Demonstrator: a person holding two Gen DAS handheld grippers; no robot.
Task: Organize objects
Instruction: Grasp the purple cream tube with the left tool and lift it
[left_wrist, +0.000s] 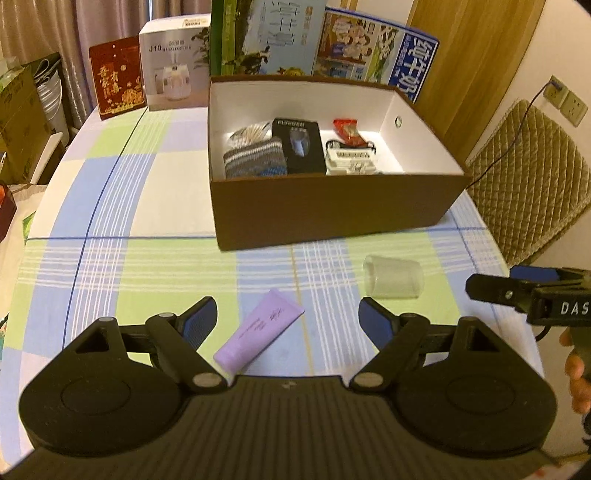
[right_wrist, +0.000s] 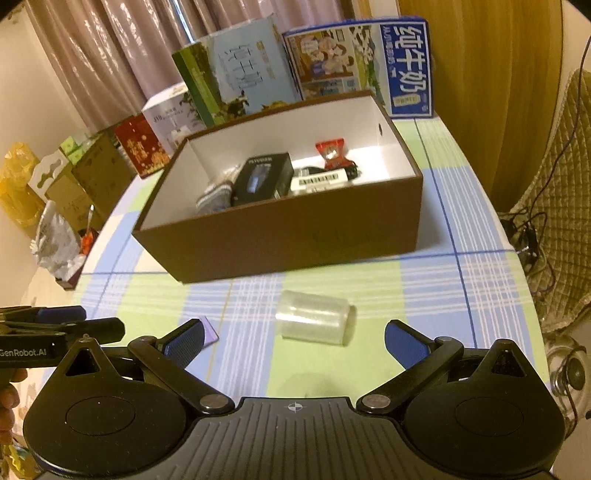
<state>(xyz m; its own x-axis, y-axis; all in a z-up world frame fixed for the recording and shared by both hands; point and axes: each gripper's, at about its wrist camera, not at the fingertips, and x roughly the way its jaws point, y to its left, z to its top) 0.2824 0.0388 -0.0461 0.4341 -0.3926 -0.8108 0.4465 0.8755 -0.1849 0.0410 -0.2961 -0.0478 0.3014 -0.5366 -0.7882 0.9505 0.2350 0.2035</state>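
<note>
On tablecloth (left_wrist: 147, 206): tube (left_wrist: 258, 334), cup (right_wrist: 314, 322) | box (left_wrist: 332, 210) behind | both grippers apart, empty

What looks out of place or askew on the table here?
The clear plastic cup lies tipped on its side on the tablecloth, and the purple tube lies loose at an angle; both remain outside the brown box.

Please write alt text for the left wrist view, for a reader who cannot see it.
The open left gripper hovers over a purple tube lying on a checked tablecloth. Behind are a clear cup on its side and an open brown box holding small items.
</note>
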